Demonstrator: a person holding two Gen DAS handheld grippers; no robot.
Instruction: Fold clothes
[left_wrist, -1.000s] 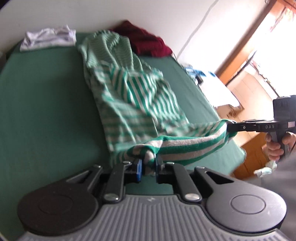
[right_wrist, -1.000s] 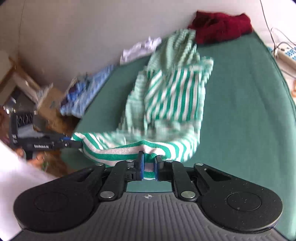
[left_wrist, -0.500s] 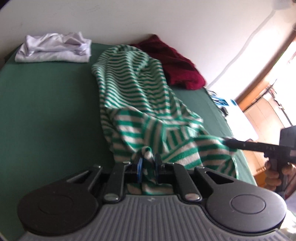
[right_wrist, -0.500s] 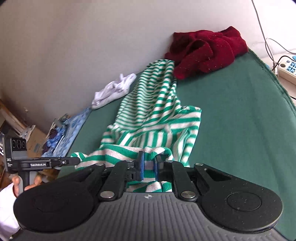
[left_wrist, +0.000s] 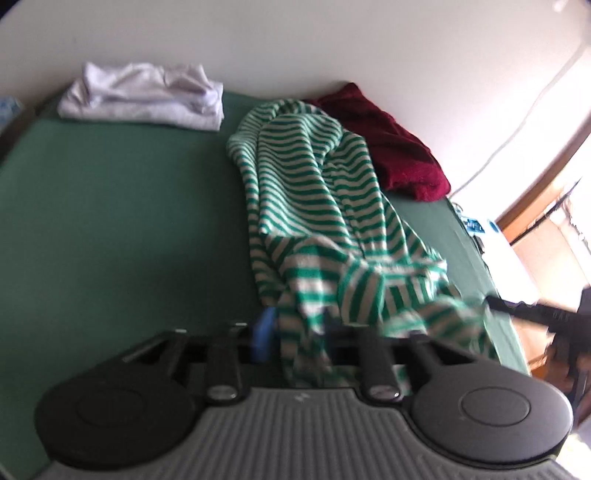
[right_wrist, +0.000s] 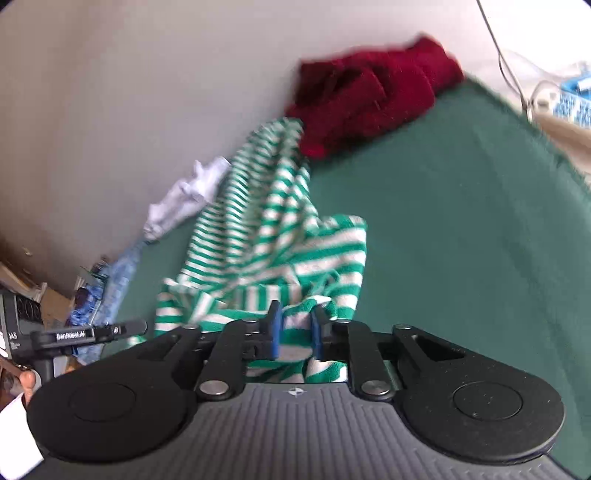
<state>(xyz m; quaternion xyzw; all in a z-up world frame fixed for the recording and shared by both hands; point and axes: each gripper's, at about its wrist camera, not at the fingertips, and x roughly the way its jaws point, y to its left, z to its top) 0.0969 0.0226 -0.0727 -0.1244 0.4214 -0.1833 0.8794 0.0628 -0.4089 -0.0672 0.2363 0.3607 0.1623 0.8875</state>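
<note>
A green-and-white striped garment (left_wrist: 314, 206) lies lengthwise on the green bed (left_wrist: 110, 221), its near end bunched at both grippers. It also shows in the right wrist view (right_wrist: 266, 240). My left gripper (left_wrist: 295, 332) has its jaws parted, with the striped cloth lying loosely between them. My right gripper (right_wrist: 295, 328) also has its jaws parted, with the hem between the blue pads. The right gripper shows blurred at the right of the left wrist view (left_wrist: 532, 310). The left gripper shows at the left of the right wrist view (right_wrist: 92, 332).
A dark red garment (left_wrist: 384, 155) lies crumpled at the far end by the wall, touching the striped one. A folded white garment (left_wrist: 147, 96) sits at the far left corner. A blue cloth (right_wrist: 110, 288) and clutter lie beyond the bed's left edge.
Both grippers moved forward and down, laying the lifted near end of the striped garment onto the bed. Both jaws have opened from their shut grip on the cloth.
</note>
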